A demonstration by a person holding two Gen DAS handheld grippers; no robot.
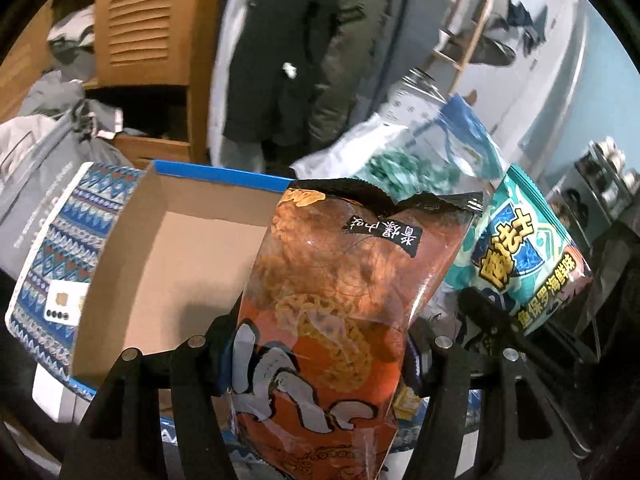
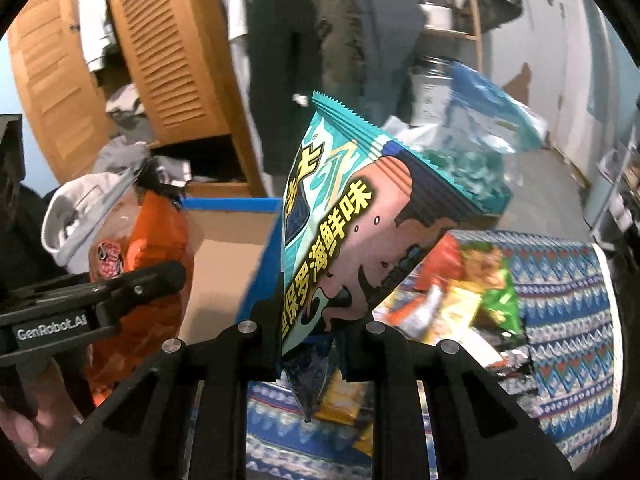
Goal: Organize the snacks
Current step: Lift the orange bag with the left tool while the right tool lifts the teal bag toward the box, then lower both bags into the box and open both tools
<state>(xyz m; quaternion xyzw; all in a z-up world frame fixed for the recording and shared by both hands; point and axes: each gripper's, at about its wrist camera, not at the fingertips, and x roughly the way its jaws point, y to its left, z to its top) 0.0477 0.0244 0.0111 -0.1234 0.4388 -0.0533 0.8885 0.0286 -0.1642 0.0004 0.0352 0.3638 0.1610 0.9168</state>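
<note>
My left gripper (image 1: 320,364) is shut on an orange snack bag (image 1: 336,300) with a clear window, held upright over the near edge of an open cardboard box (image 1: 168,248) with a blue rim. My right gripper (image 2: 312,344) is shut on a teal and pink seafood snack bag (image 2: 352,224), held upright just right of the box (image 2: 224,256). The teal bag also shows in the left wrist view (image 1: 528,256). The orange bag and the left gripper's fingers (image 2: 132,284) show at the left of the right wrist view. The box floor looks bare.
Several loose snack packets (image 2: 460,292) lie on a blue patterned cloth (image 2: 568,304) to the right. A blue-green plastic bag (image 1: 432,152) stands behind the box. A wooden louvred cabinet (image 1: 148,20), piled clothes (image 1: 52,132) and a person in a dark coat (image 1: 304,52) are beyond.
</note>
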